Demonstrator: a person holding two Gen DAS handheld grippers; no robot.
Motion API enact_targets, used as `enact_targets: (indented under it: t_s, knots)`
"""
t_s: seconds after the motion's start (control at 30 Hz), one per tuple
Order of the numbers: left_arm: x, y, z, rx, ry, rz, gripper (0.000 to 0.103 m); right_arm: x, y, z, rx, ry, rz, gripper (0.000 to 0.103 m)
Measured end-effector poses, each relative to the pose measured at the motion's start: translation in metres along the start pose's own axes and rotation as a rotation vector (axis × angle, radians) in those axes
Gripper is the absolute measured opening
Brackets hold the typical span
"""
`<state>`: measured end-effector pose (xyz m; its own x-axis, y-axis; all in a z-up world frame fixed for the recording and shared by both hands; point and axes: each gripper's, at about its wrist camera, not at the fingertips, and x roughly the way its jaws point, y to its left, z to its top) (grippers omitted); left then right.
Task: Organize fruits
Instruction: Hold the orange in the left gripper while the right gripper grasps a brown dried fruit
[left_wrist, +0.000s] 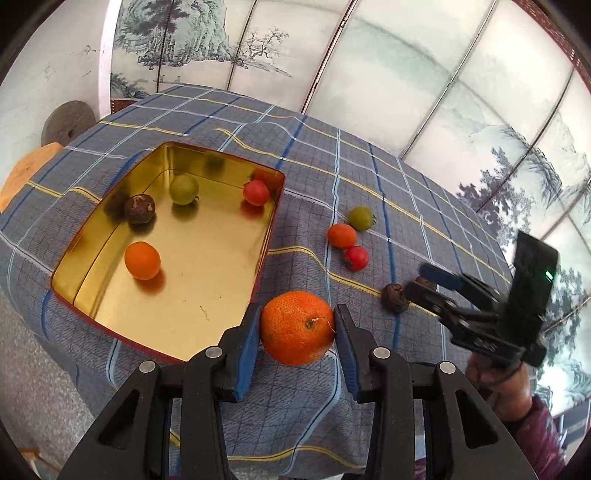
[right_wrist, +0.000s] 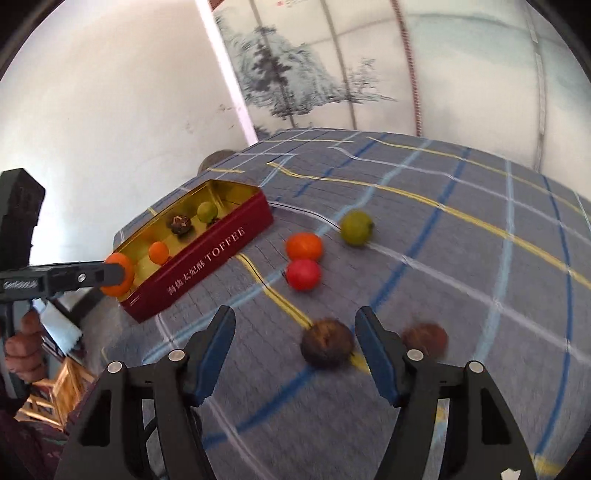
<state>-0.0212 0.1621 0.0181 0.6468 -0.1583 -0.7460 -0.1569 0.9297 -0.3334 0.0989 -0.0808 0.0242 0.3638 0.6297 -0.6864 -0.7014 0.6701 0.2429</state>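
Bright daylight, glare inside the gold tin (left_wrist: 207, 266), motion-blurred right-wrist view.

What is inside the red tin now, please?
Inside the tin lie four fruits: a small orange one, a green one, a red one and a dark brown one. Nothing seems hidden.

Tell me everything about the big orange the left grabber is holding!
The big orange is round, bright orange, with bumpy, dimpled peel and a small stem spot facing the camera. The left hand-held gripper pinches it between its two blue pads, one on each side. It is next to the near corner of the gold-lined toffee tin, above the checked tablecloth. It looks whole and unpeeled. From the right wrist view it shows at the tin's end.
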Motion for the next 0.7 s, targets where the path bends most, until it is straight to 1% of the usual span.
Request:
enact_targets:
  t_s: [0.13,0.23,0.3,0.4,0.43,0.47,0.5,0.57,0.7]
  knots:
    - [-0.003,0.001,0.000,0.007,-0.006,0.001,0.041,0.029,0.006,0.018,-0.050,0.043,-0.011,0.065]
    - [-0.005,0.003,0.002,0.010,-0.010,0.003,0.041,0.045,0.005,0.026,-0.069,0.077,-0.029,0.064]
    - [-0.007,0.004,0.003,0.008,-0.012,0.004,0.041,0.057,0.004,0.029,-0.079,0.105,-0.046,0.061]
    - [-0.008,0.008,0.004,0.001,-0.017,0.008,0.041,0.074,0.003,0.032,-0.081,0.134,-0.047,0.058]
    - [-0.008,0.009,0.005,-0.002,-0.017,0.008,0.041,0.079,0.003,0.033,-0.083,0.145,-0.052,0.056]
    - [-0.008,0.011,0.005,-0.006,-0.017,0.009,0.041,0.083,0.003,0.034,-0.081,0.156,-0.053,0.049]
    - [-0.009,0.012,0.005,-0.008,-0.018,0.010,0.041,0.088,0.002,0.034,-0.077,0.172,-0.059,0.046]
    - [-0.009,0.015,0.005,-0.011,-0.019,0.017,0.041,0.092,0.002,0.034,-0.072,0.184,-0.077,0.033]
    - [-0.009,0.020,0.004,-0.018,-0.015,0.022,0.041,0.082,-0.001,0.029,-0.044,0.170,-0.090,0.031]
